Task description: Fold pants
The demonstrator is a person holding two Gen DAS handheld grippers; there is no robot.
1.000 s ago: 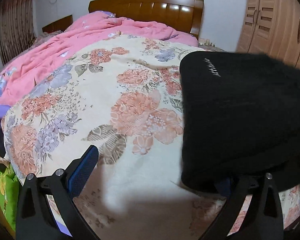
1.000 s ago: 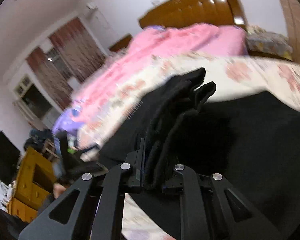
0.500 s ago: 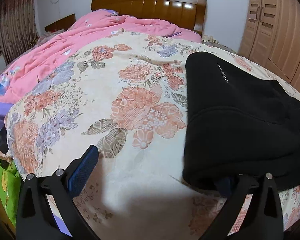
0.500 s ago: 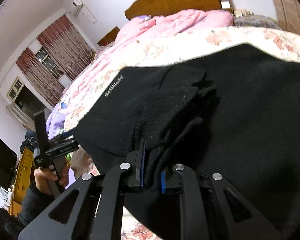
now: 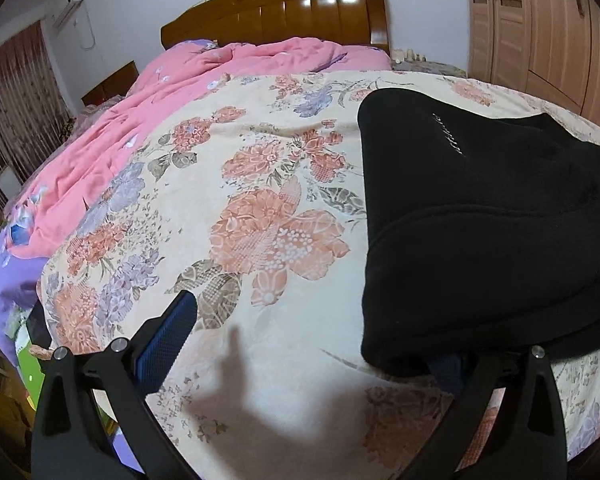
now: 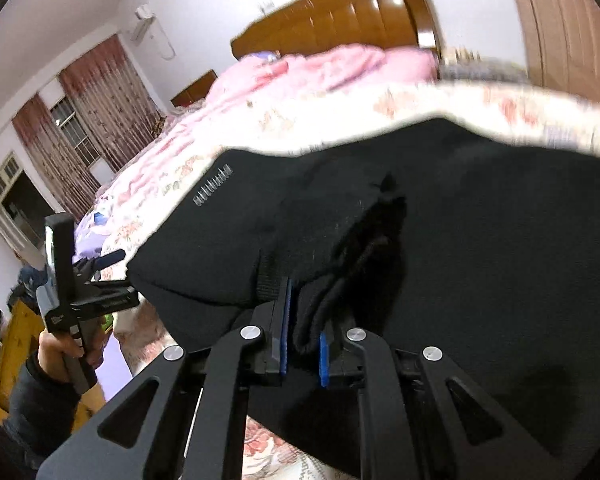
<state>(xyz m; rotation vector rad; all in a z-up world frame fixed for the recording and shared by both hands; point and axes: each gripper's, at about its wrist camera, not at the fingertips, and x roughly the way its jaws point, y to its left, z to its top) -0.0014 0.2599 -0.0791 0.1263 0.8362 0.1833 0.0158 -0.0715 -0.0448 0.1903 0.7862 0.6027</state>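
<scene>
The black pants (image 5: pixel 480 216) lie folded on the floral bedspread (image 5: pixel 260 200), at the right of the left wrist view. My left gripper (image 5: pixel 312 336) is open and empty; its right finger is partly hidden under the pants' near edge. In the right wrist view my right gripper (image 6: pixel 302 332) has its jaws slightly parted, with a bunched edge of the black pants (image 6: pixel 460 240) still between the blue pads (image 6: pixel 284 320). The left gripper also shows at the left of the right wrist view (image 6: pixel 92 280), held in a hand beside the bed.
A pink quilt (image 5: pixel 140 140) lies along the bed's left and far side. A wooden headboard (image 5: pixel 280 12) stands at the back, a wardrobe (image 5: pixel 540 32) at the right. Curtains (image 6: pixel 84 112) and a yellow cabinet (image 6: pixel 8 360) are to the left.
My right gripper lowered the bunched pants onto the folded stack and its jaws have parted slightly. The left gripper stayed open and drew back a little.
</scene>
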